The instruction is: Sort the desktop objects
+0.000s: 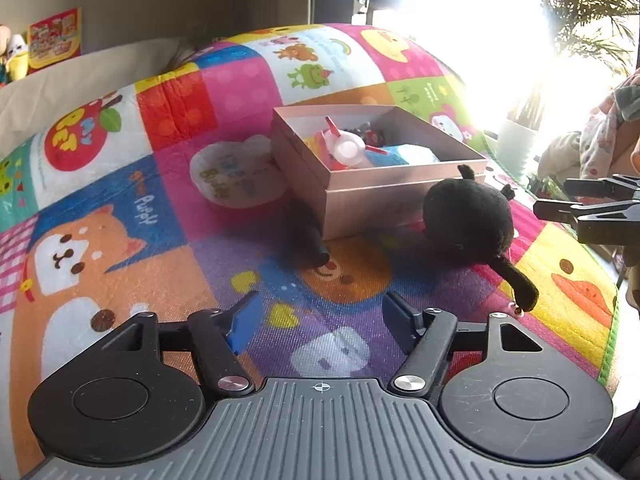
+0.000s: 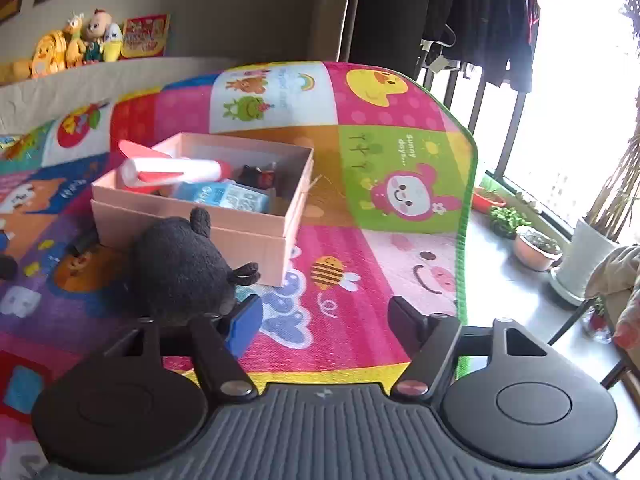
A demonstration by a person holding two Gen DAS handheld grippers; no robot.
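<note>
Black plush toy [image 1: 470, 216] on the cartoon play mat [image 1: 120, 216], leaning against the near wall of the pink cardboard box [image 1: 360, 204], outside it, with 1 limb trailing toward the mat's edge. Inside the box already: a white-and-red toy rocket [image 1: 346, 148], a blue carton [image 1: 404, 156] and a small dark red-and-black toy. A dark cylinder [image 1: 310, 236] also loose on the mat, at the box's left corner.

Probably next in line for the box: the plush.

Right gripper [image 2: 326, 316] just beside it, jaws well apart, nothing held; the plush outside the left blue pad [image 2: 244, 324], not between the fingers. Left gripper [image 1: 320, 312] likewise wide and empty over bare mat, short of both plush and cylinder.

Best done so:
1. Shift right gripper leftward until the round body sits between both pads.
2. Close on the body, not on a limb or ear; soft fabric liable to slip or dangle.
3. Lift clear of the rim before crossing over.
4. Release over free space, clear of the rocket's fins.
</note>
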